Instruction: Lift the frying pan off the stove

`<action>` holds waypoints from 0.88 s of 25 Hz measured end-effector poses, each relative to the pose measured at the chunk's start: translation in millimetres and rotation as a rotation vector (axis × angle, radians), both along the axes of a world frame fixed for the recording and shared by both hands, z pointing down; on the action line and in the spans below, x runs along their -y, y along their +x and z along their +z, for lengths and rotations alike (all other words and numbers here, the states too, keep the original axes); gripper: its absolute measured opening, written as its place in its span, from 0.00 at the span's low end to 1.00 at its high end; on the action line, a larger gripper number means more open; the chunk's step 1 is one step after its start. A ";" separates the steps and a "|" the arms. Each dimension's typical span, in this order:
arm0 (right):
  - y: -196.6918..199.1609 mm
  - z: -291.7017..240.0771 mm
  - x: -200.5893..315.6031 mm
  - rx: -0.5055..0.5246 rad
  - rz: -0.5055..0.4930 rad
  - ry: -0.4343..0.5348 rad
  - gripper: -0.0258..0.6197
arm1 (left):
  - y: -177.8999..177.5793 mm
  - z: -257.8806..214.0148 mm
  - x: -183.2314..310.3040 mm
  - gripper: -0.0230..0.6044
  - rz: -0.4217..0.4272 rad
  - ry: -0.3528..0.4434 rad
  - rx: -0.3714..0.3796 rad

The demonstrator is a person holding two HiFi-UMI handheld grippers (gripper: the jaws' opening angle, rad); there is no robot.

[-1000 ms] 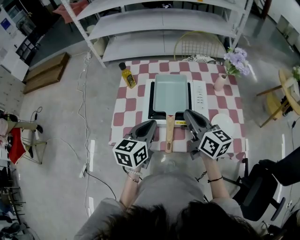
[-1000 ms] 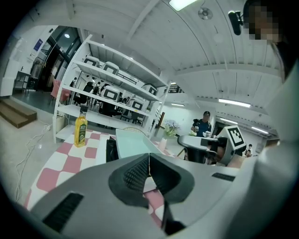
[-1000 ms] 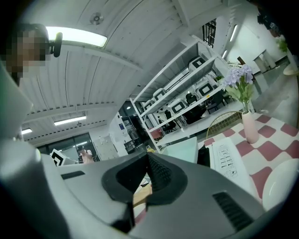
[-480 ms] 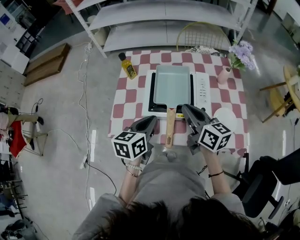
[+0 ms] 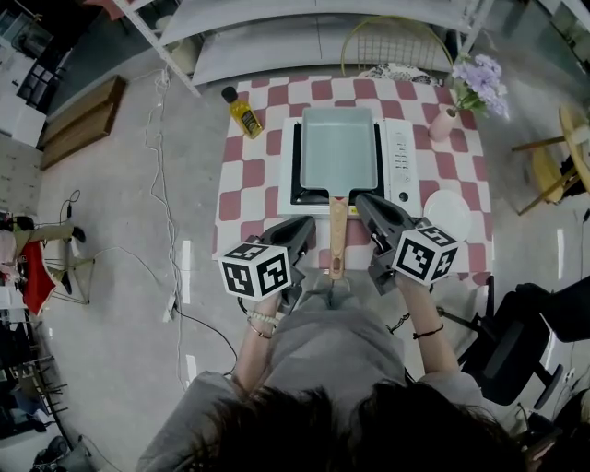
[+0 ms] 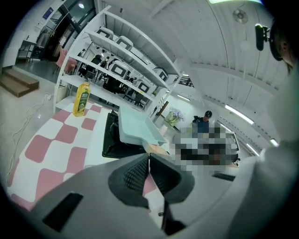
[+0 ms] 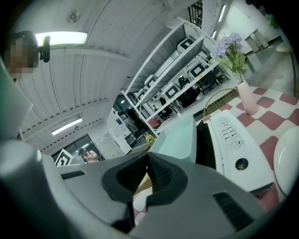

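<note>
A rectangular pale-teal frying pan (image 5: 338, 152) sits on the black top of a white stove (image 5: 399, 161). Its wooden handle (image 5: 337, 241) points toward me. My left gripper (image 5: 307, 226) hovers just left of the handle, shut and empty. My right gripper (image 5: 361, 200) hovers just right of the handle near the pan's corner, also shut and empty. In the left gripper view, the closed left gripper (image 6: 148, 159) has the pan (image 6: 135, 126) ahead of it. In the right gripper view, the shut right gripper (image 7: 146, 162) has the pan (image 7: 180, 135) ahead of it. Neither touches the pan.
The stove stands on a red-and-white checkered table (image 5: 249, 198). An oil bottle (image 5: 241, 112) is at the far left corner, a vase of purple flowers (image 5: 475, 88) at the far right and a white plate (image 5: 447, 207) beside the stove. White shelving (image 5: 323, 28) stands behind.
Both grippers stay shut on either side of the handle. The head view has shifted, so the table sits a little higher in the frame.
</note>
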State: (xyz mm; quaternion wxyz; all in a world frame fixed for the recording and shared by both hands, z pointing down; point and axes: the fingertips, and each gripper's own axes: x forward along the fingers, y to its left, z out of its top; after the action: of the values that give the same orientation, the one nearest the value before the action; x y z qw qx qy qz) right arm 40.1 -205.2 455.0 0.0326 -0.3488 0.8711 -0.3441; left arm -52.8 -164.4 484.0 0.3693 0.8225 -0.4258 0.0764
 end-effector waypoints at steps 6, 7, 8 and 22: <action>-2.9 8.2 2.0 0.031 0.002 -0.067 0.08 | 3.9 -1.2 3.9 0.09 0.032 -0.009 -0.043; -3.7 9.0 2.0 0.046 0.001 -0.079 0.08 | 4.9 -2.4 4.1 0.09 0.037 -0.007 -0.060; -4.7 9.8 1.9 0.059 0.000 -0.090 0.08 | 6.0 -4.1 4.2 0.09 0.042 -0.005 -0.082; -10.0 21.6 4.5 0.136 0.009 -0.187 0.17 | 20.8 -3.9 -0.4 0.19 0.107 -0.083 -0.234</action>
State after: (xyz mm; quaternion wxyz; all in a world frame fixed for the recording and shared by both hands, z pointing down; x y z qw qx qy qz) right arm 30.1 -209.7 476.6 0.0602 -0.3300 0.8295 -0.4466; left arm -31.9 -164.0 480.1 0.4457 0.8312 -0.3319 0.0170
